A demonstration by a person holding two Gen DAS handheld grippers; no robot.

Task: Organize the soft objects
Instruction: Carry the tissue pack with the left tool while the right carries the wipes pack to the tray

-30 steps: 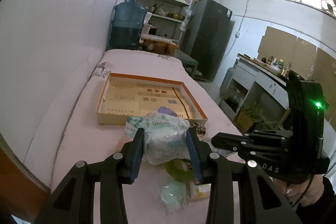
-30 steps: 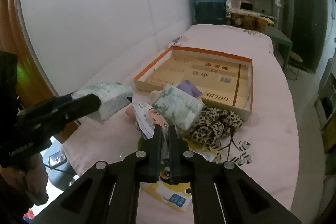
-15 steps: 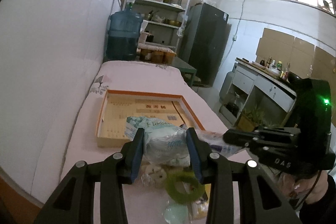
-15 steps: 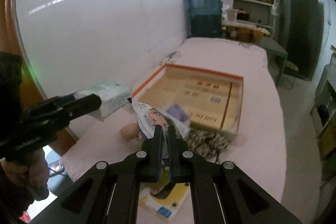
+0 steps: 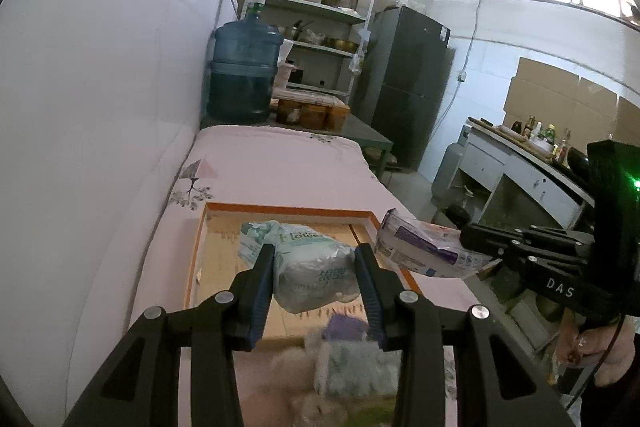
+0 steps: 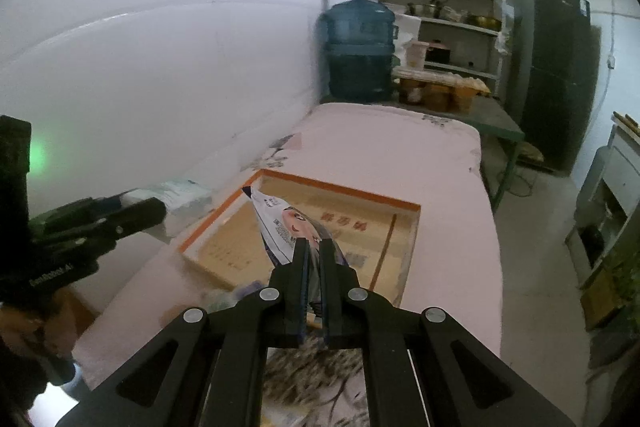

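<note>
My left gripper (image 5: 316, 263) is shut on a soft white-and-green tissue pack (image 5: 310, 269) and holds it above the near end of the orange-rimmed cardboard tray (image 5: 288, 217). My right gripper (image 6: 314, 251) is shut on a flat white-and-purple wipes packet (image 6: 286, 227) with a cartoon face, held over the tray (image 6: 340, 191). That packet also shows in the left wrist view (image 5: 420, 251), right of the tray. Below the left gripper lie a purple soft item (image 5: 346, 327) and blurred plush things (image 5: 304, 383) on the pink cloth.
The pink-covered table (image 5: 272, 163) runs along a white wall on the left. A blue water jug (image 5: 242, 71), shelves (image 5: 320, 7) and a dark fridge (image 5: 404, 83) stand beyond its far end. Leopard-print fabric (image 6: 316, 375) lies under the right gripper. A counter (image 5: 516, 163) stands to the right.
Both grippers have risen and moved forward over the tray, each carrying its pack. The pile of soft things has dropped below and behind them.
</note>
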